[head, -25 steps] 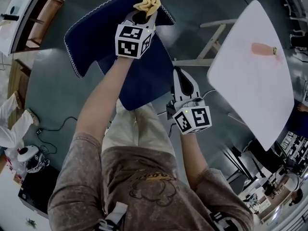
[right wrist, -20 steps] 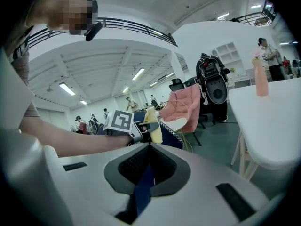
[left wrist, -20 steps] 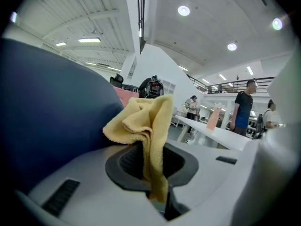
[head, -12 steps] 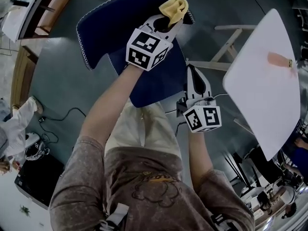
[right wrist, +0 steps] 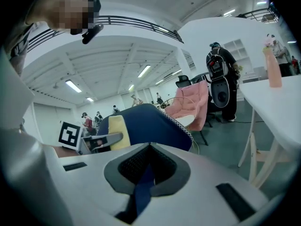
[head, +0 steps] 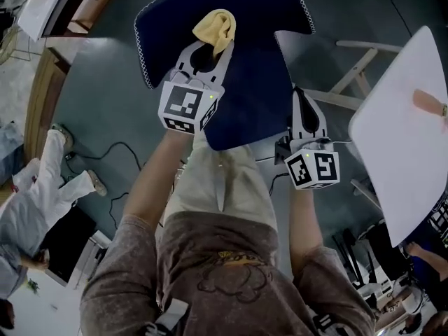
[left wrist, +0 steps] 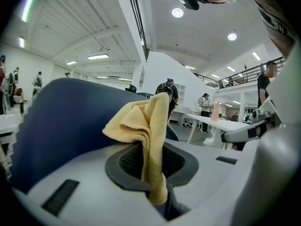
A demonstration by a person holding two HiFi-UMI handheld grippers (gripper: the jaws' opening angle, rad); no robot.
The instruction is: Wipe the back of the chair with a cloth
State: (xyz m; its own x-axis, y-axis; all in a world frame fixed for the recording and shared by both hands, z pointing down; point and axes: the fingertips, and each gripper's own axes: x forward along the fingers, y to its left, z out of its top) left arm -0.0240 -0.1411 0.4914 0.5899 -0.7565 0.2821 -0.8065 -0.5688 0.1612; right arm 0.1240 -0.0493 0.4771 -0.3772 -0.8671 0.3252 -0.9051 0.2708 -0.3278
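My left gripper is clamped on the yellow cloth, which bunches up out of the closed jaws and hangs down between the pads in the left gripper view. From the head view the cloth sits over the dark blue back of the chair, towards its middle; I cannot tell whether it is pressed against the fabric. My right gripper is lower, at the right edge of the chair seat, its jaws together on a strip of the same blue fabric. A white table stands just right of that gripper, with a pink bottle on it. A pink chair shows beyond in the right gripper view.
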